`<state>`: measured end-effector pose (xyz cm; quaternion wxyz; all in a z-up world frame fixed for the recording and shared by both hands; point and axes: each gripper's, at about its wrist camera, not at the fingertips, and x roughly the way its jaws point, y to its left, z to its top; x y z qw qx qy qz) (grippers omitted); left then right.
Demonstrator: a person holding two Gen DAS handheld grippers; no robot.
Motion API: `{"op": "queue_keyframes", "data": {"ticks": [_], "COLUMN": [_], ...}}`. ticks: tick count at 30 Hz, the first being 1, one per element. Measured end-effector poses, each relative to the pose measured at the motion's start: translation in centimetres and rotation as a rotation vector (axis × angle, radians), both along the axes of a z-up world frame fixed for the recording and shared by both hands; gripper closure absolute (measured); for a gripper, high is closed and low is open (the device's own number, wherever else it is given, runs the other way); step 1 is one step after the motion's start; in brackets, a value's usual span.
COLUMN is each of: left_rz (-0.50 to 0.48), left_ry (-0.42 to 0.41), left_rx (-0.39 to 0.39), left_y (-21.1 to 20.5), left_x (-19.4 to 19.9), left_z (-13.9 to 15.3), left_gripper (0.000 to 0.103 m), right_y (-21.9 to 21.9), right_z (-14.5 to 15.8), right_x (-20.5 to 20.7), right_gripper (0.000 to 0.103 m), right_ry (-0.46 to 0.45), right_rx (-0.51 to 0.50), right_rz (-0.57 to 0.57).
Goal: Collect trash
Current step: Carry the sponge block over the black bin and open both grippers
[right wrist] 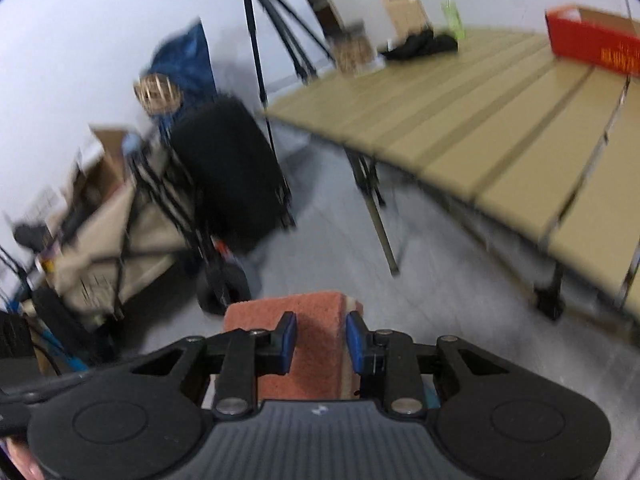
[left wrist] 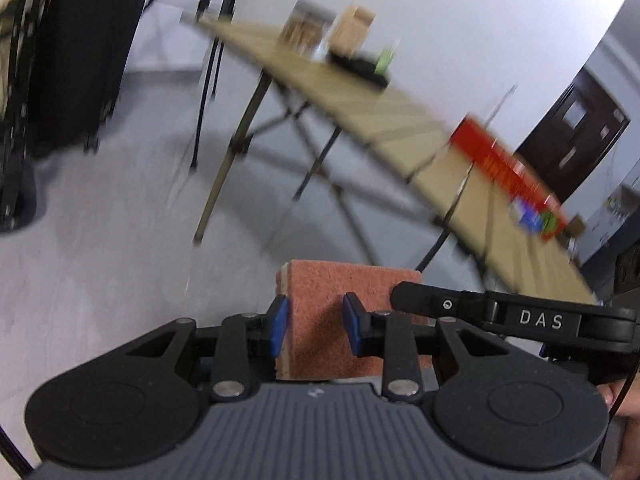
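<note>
Item: one reddish sponge (left wrist: 344, 312), being carried over the floor off the table's near edge, its long axis running side to side between the two hands. Left gripper (left wrist: 316, 326) is clamping one end, right gripper (right wrist: 320, 340) the other. Folding table (right wrist: 460, 128) is lying ahead, nearer the right hand.

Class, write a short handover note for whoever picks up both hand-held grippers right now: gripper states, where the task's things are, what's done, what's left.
Left hand-held gripper: shut on a reddish scouring sponge.
Right hand-held gripper: shut on the same kind of sponge.
Both are carried above the grey floor, short of the slatted folding table.
On the table: red box, green bottle, cardboard box.
Done: both sponges gripped.
Left: no bin is visible; find one, deposit the sponges.
</note>
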<state>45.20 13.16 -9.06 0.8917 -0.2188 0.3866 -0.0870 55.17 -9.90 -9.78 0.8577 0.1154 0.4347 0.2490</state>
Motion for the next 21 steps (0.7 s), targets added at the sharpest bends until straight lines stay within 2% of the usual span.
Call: {"op": "queue_keyframes", "data": {"ticks": [2,3,5,7,8,11,13,16,17,21], "left_rz": [-0.030,-0.059,-0.122,-0.158,-0.189,-0.203,-0.187,-0.155,-0.145,-0.106], "left_ry": [0.087,0.117,0.192,0.288,0.310,0.325,0.327,0.314,0.309,0.305], "left_rx": [0.013,0.051,0.197,0.345,0.377,0.418,0.433,0.427,0.430,0.438], "left_y": [-0.1,-0.5,-2.0,-3.3,-3.8,-4.4,-4.1,-3.5,-3.7,-3.1], "left_x": [1.0,1.8,3.2,4.1,4.4,5.1,5.3,5.8,6.1,7.2], "left_z": [-1.9,-2.6,-4.9,-7.4,-8.2,-9.0,-9.0,-8.6,-8.5,-8.4], "left_gripper": [0.073,0.071,0.061,0.060,0.060,0.050,0.050,0.042,0.039,0.038], "right_y": [0.4,0.6,0.9,1.1,1.2,1.9,2.1,1.8,1.6,2.0], "right_z": [-2.4,-3.4,-5.9,-8.1,-8.8,-9.9,-10.1,-10.7,-11.0,-11.3], "right_x": [0.0,0.2,0.7,0.8,0.9,0.9,1.0,1.2,1.2,1.4], "right_gripper": [0.074,0.074,0.070,0.066,0.066,0.063,0.059,0.049,0.049,0.048], "right_ry": [0.023,0.037,0.076,0.106,0.115,0.121,0.120,0.158,0.170,0.184], "right_rx": [-0.037,-0.052,-0.120,-0.176,-0.196,-0.262,-0.293,-0.276,-0.270,-0.286], "right_rz": [-0.002,0.002,0.027,0.036,0.043,0.097,0.116,0.132,0.135,0.155]}}
